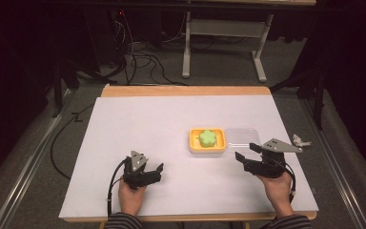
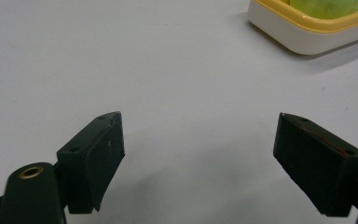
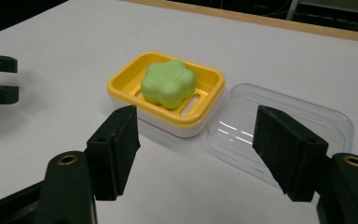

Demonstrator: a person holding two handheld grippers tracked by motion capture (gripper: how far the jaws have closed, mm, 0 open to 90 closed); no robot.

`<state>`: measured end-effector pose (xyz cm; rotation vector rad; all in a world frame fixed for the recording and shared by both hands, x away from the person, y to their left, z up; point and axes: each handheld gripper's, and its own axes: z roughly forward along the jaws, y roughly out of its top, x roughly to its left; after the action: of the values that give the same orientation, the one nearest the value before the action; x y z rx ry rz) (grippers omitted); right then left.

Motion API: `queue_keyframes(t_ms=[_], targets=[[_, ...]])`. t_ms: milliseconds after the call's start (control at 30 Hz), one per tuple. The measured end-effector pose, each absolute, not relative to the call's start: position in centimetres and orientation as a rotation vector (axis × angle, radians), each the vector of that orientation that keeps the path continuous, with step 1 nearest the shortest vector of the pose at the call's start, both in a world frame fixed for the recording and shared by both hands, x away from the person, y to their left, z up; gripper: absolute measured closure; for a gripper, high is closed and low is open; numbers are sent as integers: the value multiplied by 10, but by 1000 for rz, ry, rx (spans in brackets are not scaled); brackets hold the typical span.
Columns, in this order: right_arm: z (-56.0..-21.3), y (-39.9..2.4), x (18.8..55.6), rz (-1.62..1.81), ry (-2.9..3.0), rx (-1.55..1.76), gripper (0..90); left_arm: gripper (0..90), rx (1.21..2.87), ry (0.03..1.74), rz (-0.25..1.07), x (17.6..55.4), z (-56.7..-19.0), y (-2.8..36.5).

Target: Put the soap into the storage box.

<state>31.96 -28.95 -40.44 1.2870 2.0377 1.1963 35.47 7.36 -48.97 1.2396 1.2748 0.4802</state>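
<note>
High view: on the white desk (image 1: 138,119) a yellow soap dish (image 1: 207,140) sits right of centre with a green flower-shaped soap (image 1: 208,138) lying in it. A clear lid (image 1: 242,136) lies flat on the desk, touching the dish at its 3 o'clock side. The right claw (image 1: 246,152) hangs at the lid's 6 o'clock, nose toward it, likely lined up to lift it onto the dish. The left claw (image 1: 153,165) rests low at the dish's 8 o'clock, well apart, seemingly waiting.

Left gripper view: the left claw (image 2: 200,154) stands wide open over bare desk with nothing between its jaws; the dish's corner (image 2: 307,32) peeps in at 1 o'clock.

Right gripper view: the right claw (image 3: 196,149) is parted with nothing gripped. Between its jaws, farther off, lie the dish's near corner and the lid's edge (image 3: 242,135). The soap (image 3: 168,83) sits on the slotted tray, uncovered.
</note>
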Motion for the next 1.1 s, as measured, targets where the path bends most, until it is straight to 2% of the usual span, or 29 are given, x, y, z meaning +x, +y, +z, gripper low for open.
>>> queue_keyframes(t_ms=[1100], targets=[[-444, -274, 310, 1105, 2084, 1325, 322, 170, 1242, 1272, 484, 354, -490, 73]])
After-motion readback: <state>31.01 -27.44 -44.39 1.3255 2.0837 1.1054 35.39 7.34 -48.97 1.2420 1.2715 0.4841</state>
